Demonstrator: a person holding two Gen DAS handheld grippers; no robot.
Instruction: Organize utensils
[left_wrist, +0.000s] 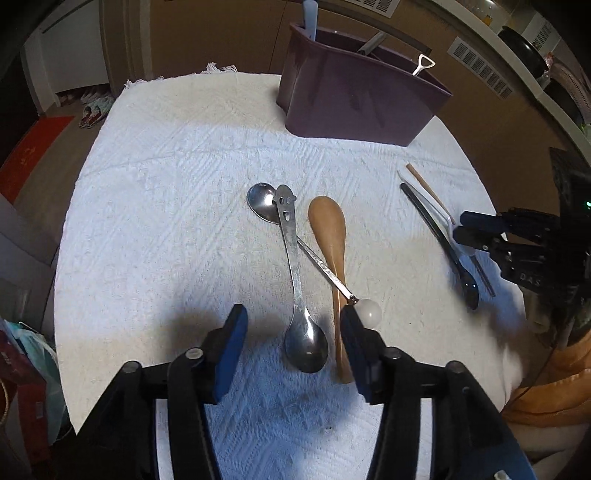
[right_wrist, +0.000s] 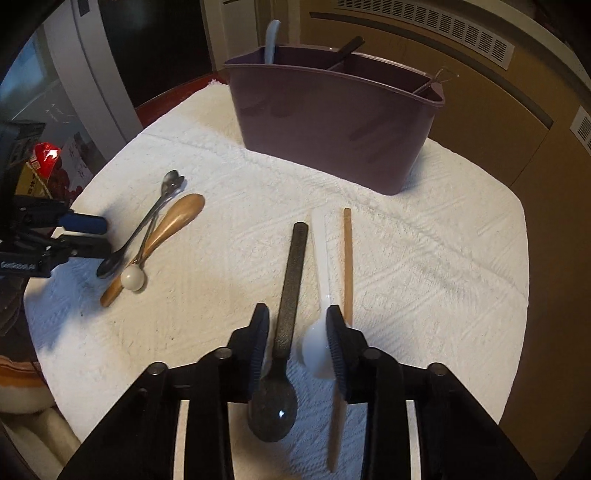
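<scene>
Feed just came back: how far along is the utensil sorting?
Done: three handles stand in the purple caddy. In hand: the right gripper straddles the black spoon and white spoon; no grip evident. Left: those, the chopstick and three spoons under the empty left gripper.

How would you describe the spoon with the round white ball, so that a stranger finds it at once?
On the white textured cloth, in front of the purple plastic utensil caddy, three spoons lie crossed. The thin metal spoon with a white ball at its handle end crosses a wooden spoon and a steel spoon with a smiling face. Only it ends in a ball.
</scene>
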